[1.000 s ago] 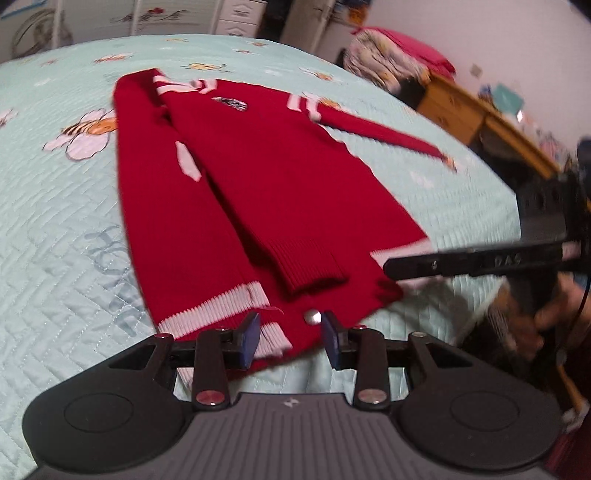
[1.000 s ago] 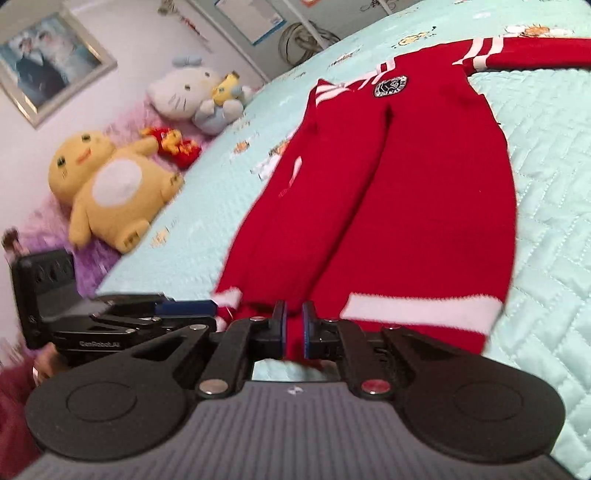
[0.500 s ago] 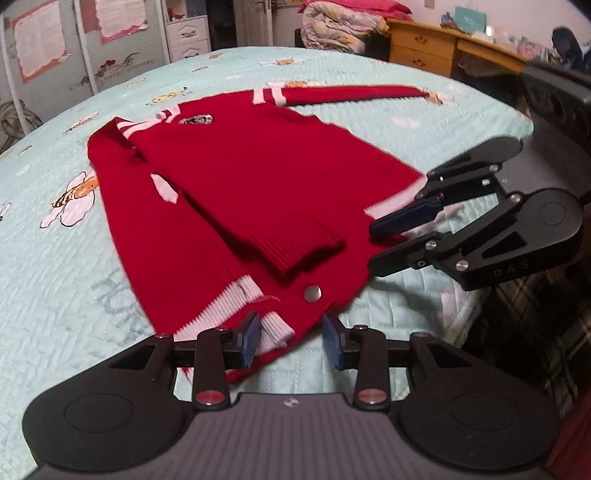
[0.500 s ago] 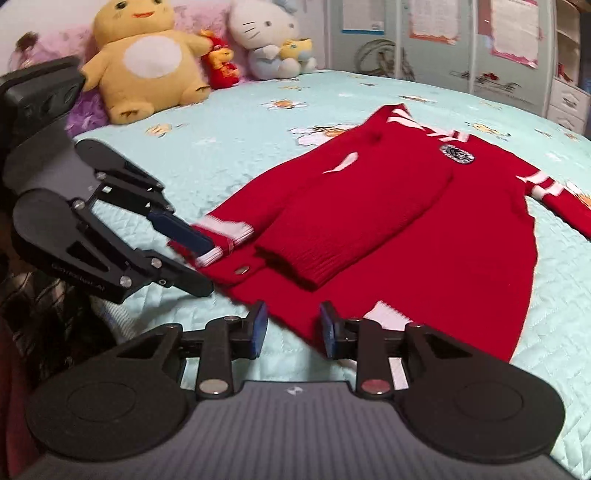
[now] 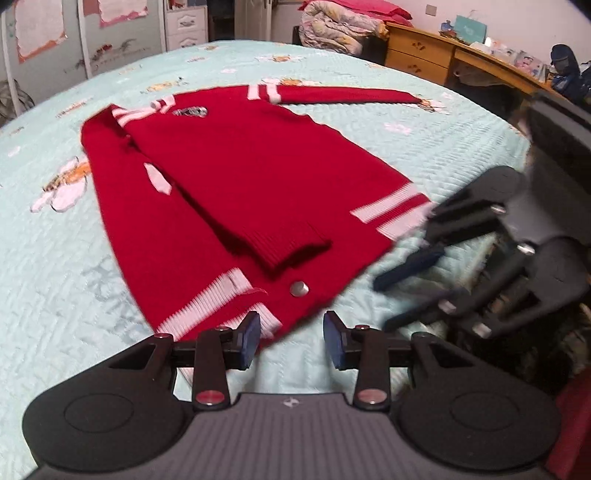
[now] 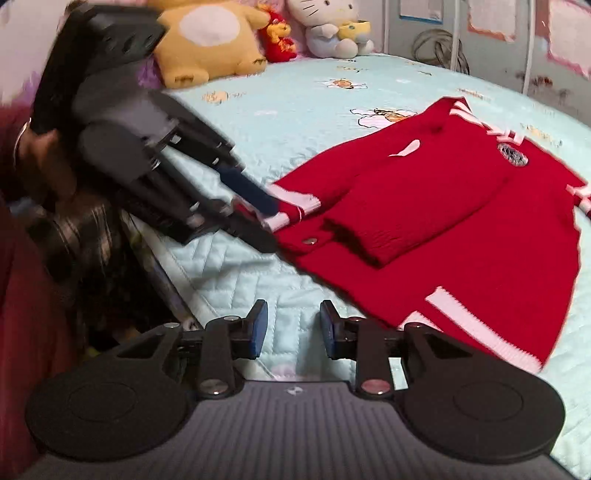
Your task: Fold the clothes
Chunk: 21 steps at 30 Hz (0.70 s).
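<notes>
A red knit sweater (image 5: 240,184) with white stripes lies flat on the pale teal quilt (image 5: 55,277). One sleeve is folded across its front and the other stretches out at the far side. My left gripper (image 5: 291,339) is open at the near hem corner, with the striped hem edge just reaching in by its left pad. In the right wrist view the left gripper (image 6: 272,227) straddles that hem corner of the sweater (image 6: 461,229). My right gripper (image 6: 290,328) is open over bare quilt (image 6: 295,110), just short of the hem, with nothing between its fingers. It also shows blurred as the right gripper (image 5: 384,306).
Plush toys (image 6: 207,40) sit at the head of the bed. A wooden desk (image 5: 461,59) and a bedding pile (image 5: 340,26) stand beyond the far side. The bed's near edge drops off by the right gripper. A person's hand (image 6: 40,158) holds the left gripper.
The right gripper opened, let go of the sweater's hem, rolled and drew sideways off the garment. The left gripper rolled a little and stayed at the hem corner.
</notes>
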{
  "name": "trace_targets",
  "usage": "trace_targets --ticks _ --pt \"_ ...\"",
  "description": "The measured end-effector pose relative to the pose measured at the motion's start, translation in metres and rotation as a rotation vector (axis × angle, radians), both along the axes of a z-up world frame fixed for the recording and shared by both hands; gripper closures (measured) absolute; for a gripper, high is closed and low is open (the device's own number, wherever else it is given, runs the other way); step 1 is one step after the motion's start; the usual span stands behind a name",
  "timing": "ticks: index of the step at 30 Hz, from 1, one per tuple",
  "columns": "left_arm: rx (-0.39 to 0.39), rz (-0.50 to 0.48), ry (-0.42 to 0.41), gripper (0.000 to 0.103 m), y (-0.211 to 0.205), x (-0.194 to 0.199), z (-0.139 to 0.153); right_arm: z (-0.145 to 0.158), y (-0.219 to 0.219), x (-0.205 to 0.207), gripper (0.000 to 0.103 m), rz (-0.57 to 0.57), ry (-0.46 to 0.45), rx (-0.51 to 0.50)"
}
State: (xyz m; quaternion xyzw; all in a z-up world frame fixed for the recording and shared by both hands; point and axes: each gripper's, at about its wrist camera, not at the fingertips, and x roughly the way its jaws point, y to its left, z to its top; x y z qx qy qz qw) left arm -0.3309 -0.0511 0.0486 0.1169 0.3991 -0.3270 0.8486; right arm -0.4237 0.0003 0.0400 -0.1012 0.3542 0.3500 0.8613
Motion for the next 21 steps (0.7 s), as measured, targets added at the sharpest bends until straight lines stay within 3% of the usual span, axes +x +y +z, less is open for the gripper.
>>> trace_targets --ticks 4,13,21 --pt "-0.02 -0.013 0.059 0.062 0.0 -0.003 -0.005 0.001 0.002 0.005 0.072 -0.018 -0.027 -0.013" --pt "-0.047 0.005 0.062 0.062 -0.001 0.0 -0.007 0.005 0.007 0.009 0.071 -0.012 -0.086 -0.063" --pt "-0.122 0.058 0.119 0.062 0.008 0.013 -0.01 0.002 0.008 0.014 0.071 0.007 -0.03 -0.045"
